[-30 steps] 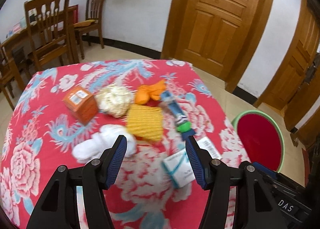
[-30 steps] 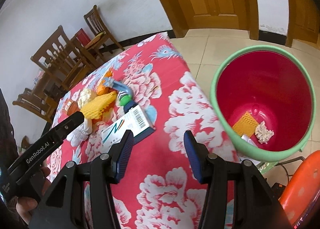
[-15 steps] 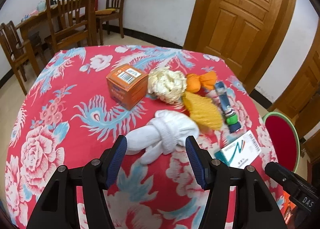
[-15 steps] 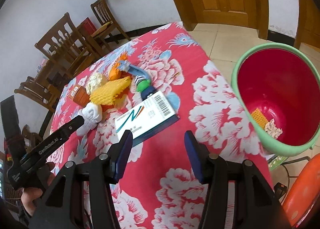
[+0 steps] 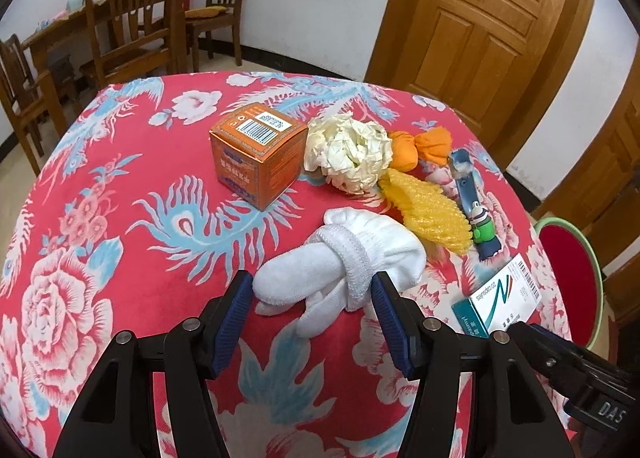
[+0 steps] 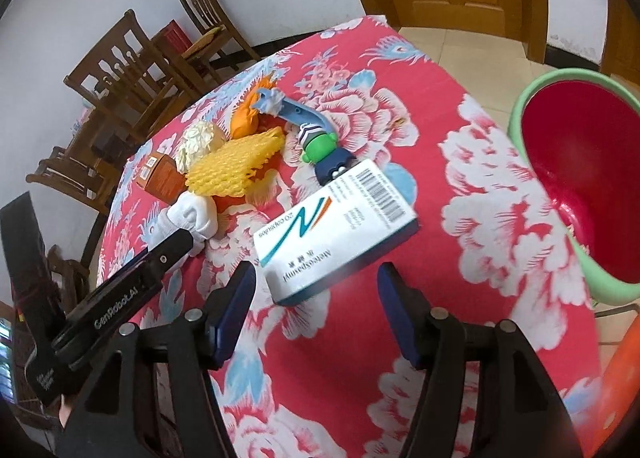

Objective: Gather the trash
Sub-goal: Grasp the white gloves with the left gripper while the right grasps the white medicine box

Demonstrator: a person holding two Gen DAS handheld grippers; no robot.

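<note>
White knotted sock (image 5: pixel 340 258) is flanked by the wide-open left tongs (image 5: pixel 312 290), contact unclear, mid-worktop (image 5: pixel 80 217). White medicine box (image 6: pixel 336 225) is straddled by the wide-open right tongs (image 6: pixel 316 278) near the worktop's bin-side edge. Green-rimmed bin (image 6: pixel 576 177) is seen beyond that edge.

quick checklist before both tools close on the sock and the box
1. Left tool open around the knotted white sock: ok.
2. Right tool open, white and teal capsule box between its fingers: ok.
3. Box fully inside the fingers: not ok, only its near end.
4. Yellow foam net clear of the sock: cannot tell.
5. Green-rimmed red bin within reach beside the table: ok.
</note>
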